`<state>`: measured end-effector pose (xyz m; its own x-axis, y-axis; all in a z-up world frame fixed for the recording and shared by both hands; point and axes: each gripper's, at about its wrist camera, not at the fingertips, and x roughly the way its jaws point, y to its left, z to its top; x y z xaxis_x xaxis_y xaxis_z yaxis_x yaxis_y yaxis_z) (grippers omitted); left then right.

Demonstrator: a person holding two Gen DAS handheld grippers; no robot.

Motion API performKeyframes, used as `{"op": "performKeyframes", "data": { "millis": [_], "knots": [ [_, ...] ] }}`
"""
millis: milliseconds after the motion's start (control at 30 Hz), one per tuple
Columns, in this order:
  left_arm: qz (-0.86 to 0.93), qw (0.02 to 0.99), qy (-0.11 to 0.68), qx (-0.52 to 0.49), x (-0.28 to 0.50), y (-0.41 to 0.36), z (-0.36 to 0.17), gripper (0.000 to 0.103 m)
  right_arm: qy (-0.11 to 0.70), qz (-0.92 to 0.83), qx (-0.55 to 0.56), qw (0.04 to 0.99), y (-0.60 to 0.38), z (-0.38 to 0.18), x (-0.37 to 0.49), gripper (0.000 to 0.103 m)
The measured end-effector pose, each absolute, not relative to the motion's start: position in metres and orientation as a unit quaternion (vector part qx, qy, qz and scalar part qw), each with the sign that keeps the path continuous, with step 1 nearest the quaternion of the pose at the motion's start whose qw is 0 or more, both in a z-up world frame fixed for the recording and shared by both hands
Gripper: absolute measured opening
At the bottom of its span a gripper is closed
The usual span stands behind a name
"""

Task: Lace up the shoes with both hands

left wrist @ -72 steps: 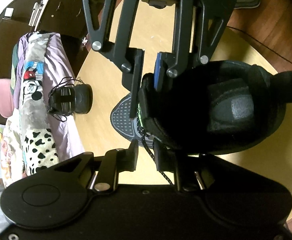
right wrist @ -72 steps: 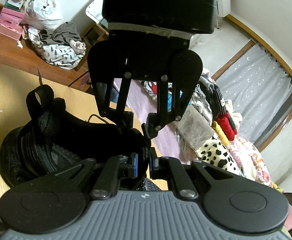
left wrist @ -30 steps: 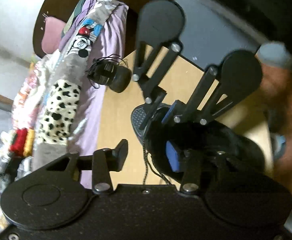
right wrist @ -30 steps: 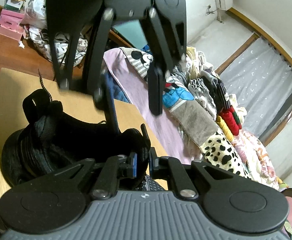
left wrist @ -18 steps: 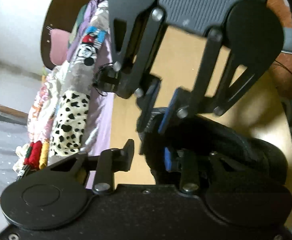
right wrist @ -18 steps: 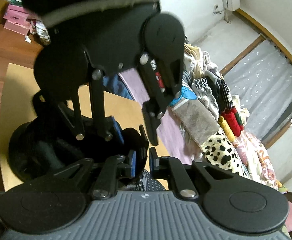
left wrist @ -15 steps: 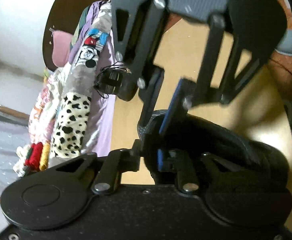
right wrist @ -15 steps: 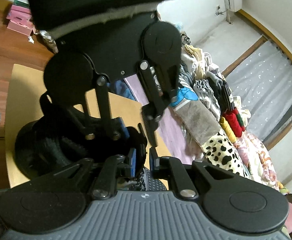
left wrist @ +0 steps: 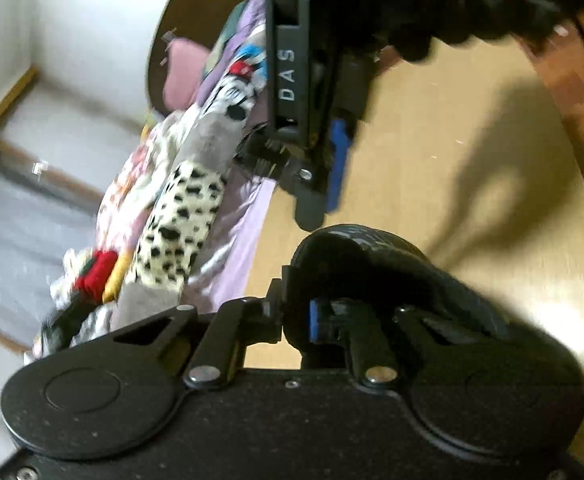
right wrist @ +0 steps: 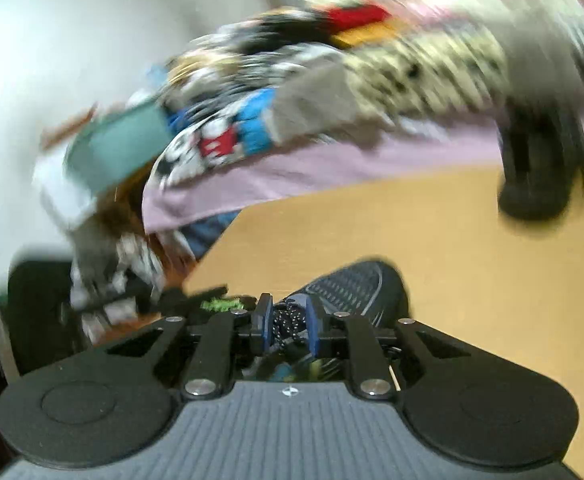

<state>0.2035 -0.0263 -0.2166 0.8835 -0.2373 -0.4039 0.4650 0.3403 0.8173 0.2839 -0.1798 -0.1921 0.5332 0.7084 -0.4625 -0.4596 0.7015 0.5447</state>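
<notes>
The black mesh sports shoe [left wrist: 376, 264] lies on the round yellow wooden bench [left wrist: 472, 128]. It is dark all over, with a grey criss-cross pattern on its toe [right wrist: 356, 284] and a bit of bright green near its lace holes. Its black lace with white specks [right wrist: 287, 320] is bunched at the front of the shoe.

In the right wrist view the shoe's toe points away from the right hand-held gripper [right wrist: 285, 324], out across the bench, so the shoe's long side runs straight ahead of that gripper. The right hand-held gripper is only a little open, and the speckled lace sits between its blue pads [right wrist: 312, 330]. Whether the pads squeeze the lace, I cannot tell.

In the left wrist view the left hand-held gripper [left wrist: 296, 318] is nearly closed and pinches the soft black edge of the shoe. The shoe's body stretches off to the right of it. The other hand-held gripper hangs above the shoe there, blurry.

A second small black shoe [right wrist: 540, 160] stands far ahead, at the bench edge, next to a bed with piled clothes [left wrist: 179, 208].
</notes>
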Motion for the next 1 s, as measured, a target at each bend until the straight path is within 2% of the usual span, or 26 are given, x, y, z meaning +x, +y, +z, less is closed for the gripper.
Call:
{"op": "performKeyframes", "data": {
  "millis": [200, 467, 733, 1000],
  "knots": [
    [-0.191, 0.838, 0.124, 0.496, 0.205, -0.033, -0.216, 0.011, 0.389, 0.316, 0.336, 0.797, -0.185, -0.225, 0.293, 0.021],
    [-0.182, 0.839, 0.120, 0.498, 0.202, -0.038, -0.220, 0.011, 0.418, 0.280, 0.443, 0.742, -0.184, -0.240, 0.306, 0.021],
    [-0.186, 0.837, 0.122, 0.499, 0.200, -0.037, -0.219, 0.011, 0.433, 0.260, 0.505, 0.700, -0.185, -0.257, 0.308, 0.021],
    [-0.187, 0.836, 0.124, 0.500, 0.195, -0.035, -0.217, 0.011, 0.433, 0.261, 0.516, 0.692, -0.185, -0.263, 0.309, 0.020]
  ]
}}
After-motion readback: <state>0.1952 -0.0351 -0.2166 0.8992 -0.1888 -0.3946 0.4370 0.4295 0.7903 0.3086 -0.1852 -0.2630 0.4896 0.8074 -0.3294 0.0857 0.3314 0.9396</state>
